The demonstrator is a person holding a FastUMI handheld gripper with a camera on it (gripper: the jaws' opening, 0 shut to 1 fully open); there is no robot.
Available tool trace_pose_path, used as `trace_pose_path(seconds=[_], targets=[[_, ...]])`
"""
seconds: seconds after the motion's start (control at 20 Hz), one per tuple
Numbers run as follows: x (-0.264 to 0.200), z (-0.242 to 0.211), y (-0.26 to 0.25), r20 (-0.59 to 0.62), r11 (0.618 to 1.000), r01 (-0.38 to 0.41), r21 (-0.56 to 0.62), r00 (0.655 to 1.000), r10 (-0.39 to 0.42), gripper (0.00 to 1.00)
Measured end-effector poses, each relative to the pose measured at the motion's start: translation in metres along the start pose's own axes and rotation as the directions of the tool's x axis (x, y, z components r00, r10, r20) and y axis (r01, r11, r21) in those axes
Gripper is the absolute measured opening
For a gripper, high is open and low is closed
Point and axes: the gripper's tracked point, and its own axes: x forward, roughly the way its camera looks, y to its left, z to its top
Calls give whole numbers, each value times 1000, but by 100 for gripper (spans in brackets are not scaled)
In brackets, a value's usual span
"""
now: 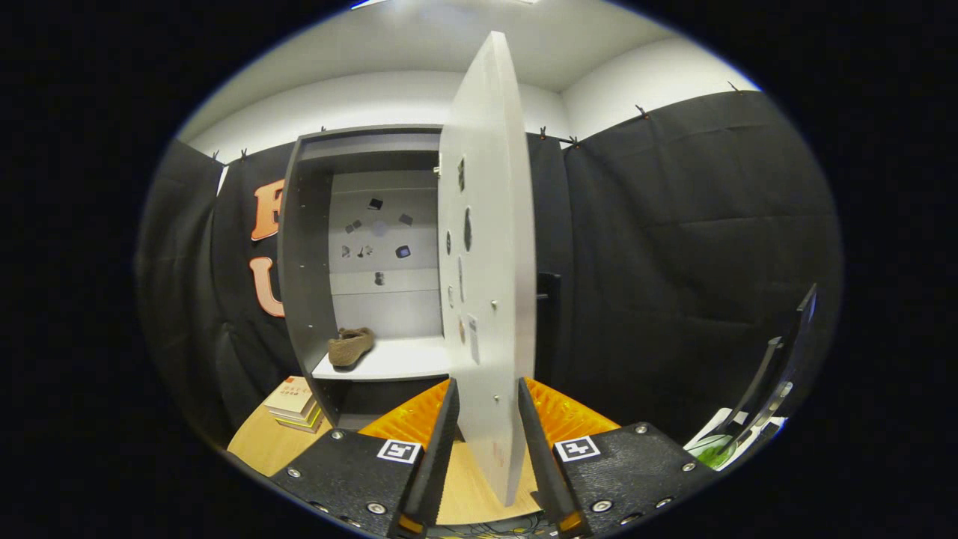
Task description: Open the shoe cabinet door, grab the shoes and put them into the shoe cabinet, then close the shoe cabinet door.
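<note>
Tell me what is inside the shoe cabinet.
A brown shoe lies on the white shelf of the shoe cabinet. The open door, edge-on between the open gripper's fingers, hides the cabinet's right part.

A stack of books (296, 404) lies on the wooden table (258, 445) (low, beside the black cloth wall (673, 262)).

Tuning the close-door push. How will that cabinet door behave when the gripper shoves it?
The door looks like a thin flat rigid panel, so it likely swings without flexing. It stands edge-on between the open fingers, so it may slide between them. The shoe sits well inside on the shelf, probably clear of the swing.
</note>
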Motion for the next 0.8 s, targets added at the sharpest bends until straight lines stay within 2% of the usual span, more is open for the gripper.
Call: trace_pose_path(seconds=[0.45, 0.8], targets=[[-3, -6, 19, -34, 993, -110, -41, 993, 109, 51], [-11, -29, 44, -131, 978, -208, -25, 970, 204, 51]])
